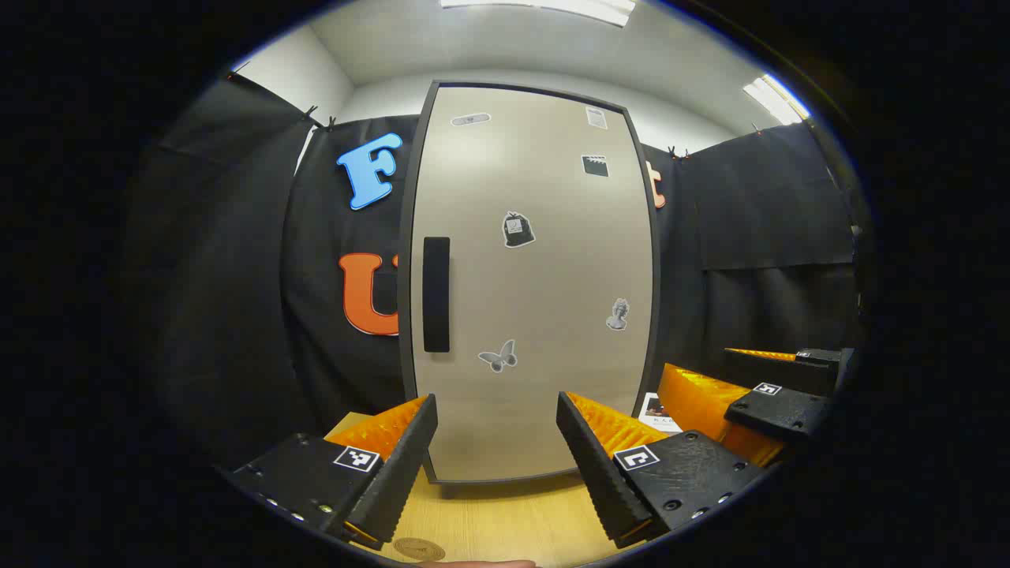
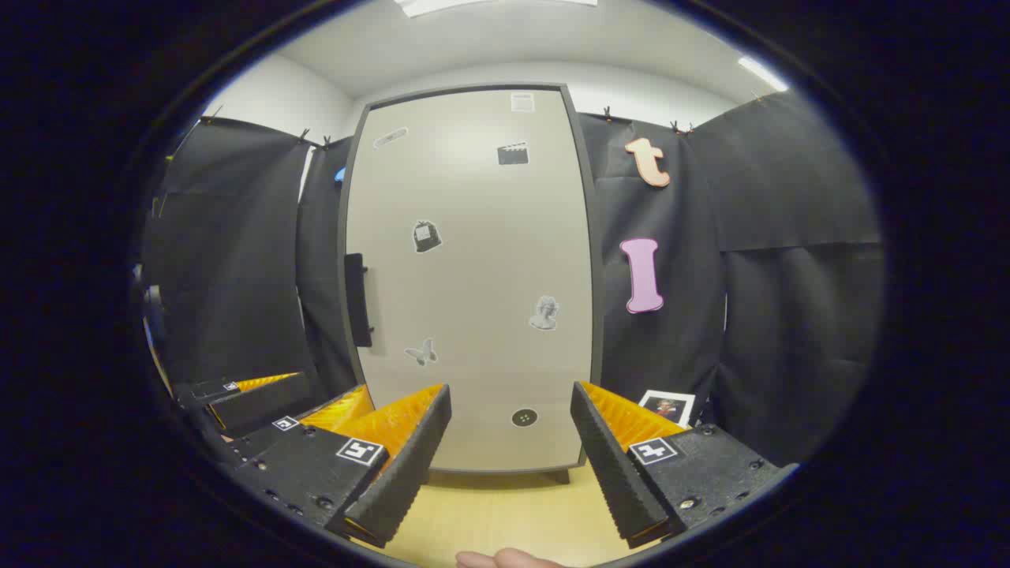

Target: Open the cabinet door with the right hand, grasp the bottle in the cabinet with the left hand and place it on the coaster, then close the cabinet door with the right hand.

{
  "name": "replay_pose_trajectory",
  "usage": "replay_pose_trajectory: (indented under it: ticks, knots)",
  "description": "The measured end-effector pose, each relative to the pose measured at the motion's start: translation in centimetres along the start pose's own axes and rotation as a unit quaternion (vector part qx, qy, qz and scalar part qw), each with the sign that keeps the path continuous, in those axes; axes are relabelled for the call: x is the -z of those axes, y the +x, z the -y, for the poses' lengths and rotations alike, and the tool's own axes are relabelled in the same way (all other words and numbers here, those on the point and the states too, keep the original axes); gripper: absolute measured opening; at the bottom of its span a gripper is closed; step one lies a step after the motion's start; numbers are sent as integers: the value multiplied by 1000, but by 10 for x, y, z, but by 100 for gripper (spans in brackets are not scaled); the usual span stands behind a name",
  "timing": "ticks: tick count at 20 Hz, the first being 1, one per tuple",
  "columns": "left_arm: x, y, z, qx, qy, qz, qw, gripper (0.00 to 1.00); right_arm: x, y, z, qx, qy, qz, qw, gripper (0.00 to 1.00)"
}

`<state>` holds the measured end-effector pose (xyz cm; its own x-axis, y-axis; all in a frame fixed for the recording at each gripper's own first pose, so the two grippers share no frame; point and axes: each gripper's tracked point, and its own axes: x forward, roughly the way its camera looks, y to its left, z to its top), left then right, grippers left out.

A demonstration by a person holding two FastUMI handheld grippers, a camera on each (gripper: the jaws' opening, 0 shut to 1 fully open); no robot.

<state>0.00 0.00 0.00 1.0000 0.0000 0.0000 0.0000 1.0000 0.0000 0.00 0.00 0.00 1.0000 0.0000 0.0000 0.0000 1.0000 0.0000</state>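
Note:
A tall beige cabinet [image 1: 536, 276] with a dark frame stands on the wooden table, its door shut. A black vertical handle [image 1: 436, 293] sits on the door's left side; in the right gripper view the same cabinet [image 2: 473, 276] and handle [image 2: 357, 300] appear. My left gripper [image 1: 497, 442] is open in front of the door, holding nothing. My right gripper [image 2: 511, 442] is open too, facing the door's lower part. In the left gripper view, the right gripper [image 1: 750, 402] shows at the right. A round coaster [image 1: 419, 549] lies on the table near the left gripper. The bottle is hidden.
Stickers dot the cabinet door. A small photo card [image 2: 667, 408] stands at the cabinet's right foot. Black cloth walls enclose the booth. The light wooden table [image 2: 505, 513] runs under both grippers. A fingertip [image 2: 505, 559] shows at the bottom edge.

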Motion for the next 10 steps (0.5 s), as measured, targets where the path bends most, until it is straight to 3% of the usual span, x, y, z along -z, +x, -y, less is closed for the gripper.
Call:
replay_pose_trajectory:
  ticks: [10]
  knots:
    - [-8, -37, 17, -11, 12, 14, 1000, 92, -1, -35, 14, -10, 11, 11, 1000, 98]
